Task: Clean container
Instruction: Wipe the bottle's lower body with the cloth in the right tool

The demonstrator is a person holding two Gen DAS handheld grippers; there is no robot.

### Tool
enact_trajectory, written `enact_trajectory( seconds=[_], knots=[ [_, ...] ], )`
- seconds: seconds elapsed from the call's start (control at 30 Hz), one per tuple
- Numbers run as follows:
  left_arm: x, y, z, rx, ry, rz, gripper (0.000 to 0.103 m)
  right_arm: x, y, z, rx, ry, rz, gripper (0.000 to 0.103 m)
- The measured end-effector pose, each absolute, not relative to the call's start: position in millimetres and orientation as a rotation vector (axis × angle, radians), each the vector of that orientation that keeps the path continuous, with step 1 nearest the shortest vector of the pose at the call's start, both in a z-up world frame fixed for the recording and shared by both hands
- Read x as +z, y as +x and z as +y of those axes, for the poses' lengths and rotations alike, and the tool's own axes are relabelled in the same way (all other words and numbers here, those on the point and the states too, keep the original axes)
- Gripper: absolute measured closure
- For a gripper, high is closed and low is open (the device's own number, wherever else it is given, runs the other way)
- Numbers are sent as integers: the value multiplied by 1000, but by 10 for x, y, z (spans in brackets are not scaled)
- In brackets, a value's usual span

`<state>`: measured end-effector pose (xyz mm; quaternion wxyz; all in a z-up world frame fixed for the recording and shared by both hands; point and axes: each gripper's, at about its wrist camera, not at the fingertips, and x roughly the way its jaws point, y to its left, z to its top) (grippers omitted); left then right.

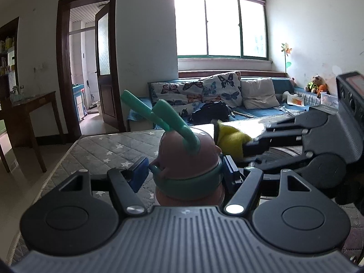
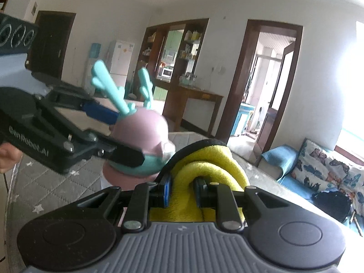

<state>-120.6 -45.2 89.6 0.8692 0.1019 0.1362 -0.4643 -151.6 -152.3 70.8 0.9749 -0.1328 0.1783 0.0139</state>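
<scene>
The container (image 1: pixel 187 157) is a pink bottle with a domed pink lid, a teal band and teal antlers (image 1: pixel 173 118). My left gripper (image 1: pixel 182 173) is shut on it, its blue pads against the teal band, and holds it upright above the mattress. In the right wrist view the container (image 2: pixel 141 134) stands just left of a folded yellow cloth (image 2: pixel 204 168). My right gripper (image 2: pixel 182 188) is shut on that cloth. In the left wrist view the cloth (image 1: pixel 229 141) touches the lid's right side, with the right gripper (image 1: pixel 250 146) behind it.
A grey quilted mattress with white stars (image 1: pixel 109 150) lies below both grippers. A blue sofa with butterfly cushions (image 1: pixel 218 91) and a black bag (image 1: pixel 209 111) stands behind. A wooden table (image 1: pixel 27 111) and an open door (image 1: pixel 104 68) are at the left.
</scene>
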Motion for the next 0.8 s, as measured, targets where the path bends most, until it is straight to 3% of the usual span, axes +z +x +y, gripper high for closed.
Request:
enact_trajectory(
  seconds=[0.8],
  knots=[
    [835, -1495, -808, -745, 153, 298, 32, 253, -1477, -1647, 42, -175, 484, 84]
  ],
)
